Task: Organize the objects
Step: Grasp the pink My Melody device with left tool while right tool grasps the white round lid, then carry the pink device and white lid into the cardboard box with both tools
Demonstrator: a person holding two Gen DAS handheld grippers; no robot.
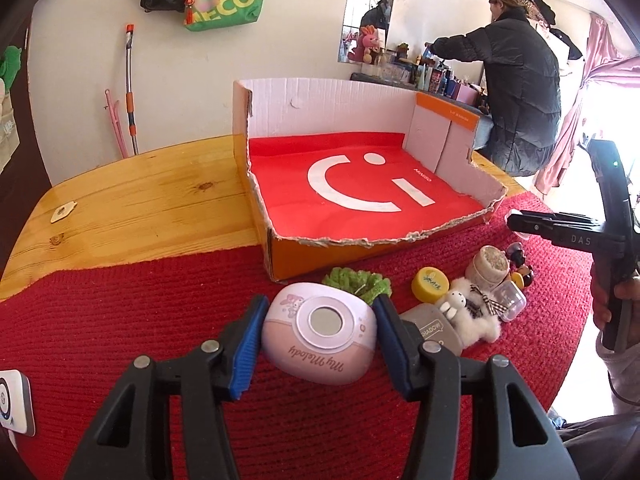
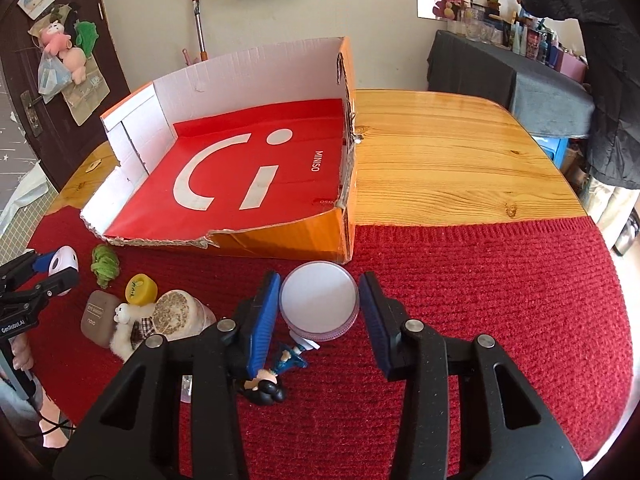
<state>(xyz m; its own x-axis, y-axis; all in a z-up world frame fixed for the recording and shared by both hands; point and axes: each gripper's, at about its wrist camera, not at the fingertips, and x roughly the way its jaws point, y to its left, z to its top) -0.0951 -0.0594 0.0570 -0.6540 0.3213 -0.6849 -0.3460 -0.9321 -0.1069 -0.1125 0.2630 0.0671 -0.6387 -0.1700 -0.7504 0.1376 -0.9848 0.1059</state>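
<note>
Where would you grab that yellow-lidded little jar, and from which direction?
Across the round rim of the yellow jar, coming down from above. It lies tilted, lid facing up, with the green knitted piece and white plush bunny crowding its sides, so only the top is free.

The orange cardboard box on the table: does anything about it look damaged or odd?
Yes. The orange cardboard box has a torn, ragged front wall, cut low and uneven, and its side edge beside the bare wooden table is frayed.

Pink My Melody case [image 1: 320, 338], round white-lidded jar [image 2: 319, 300], both on red knit
</note>
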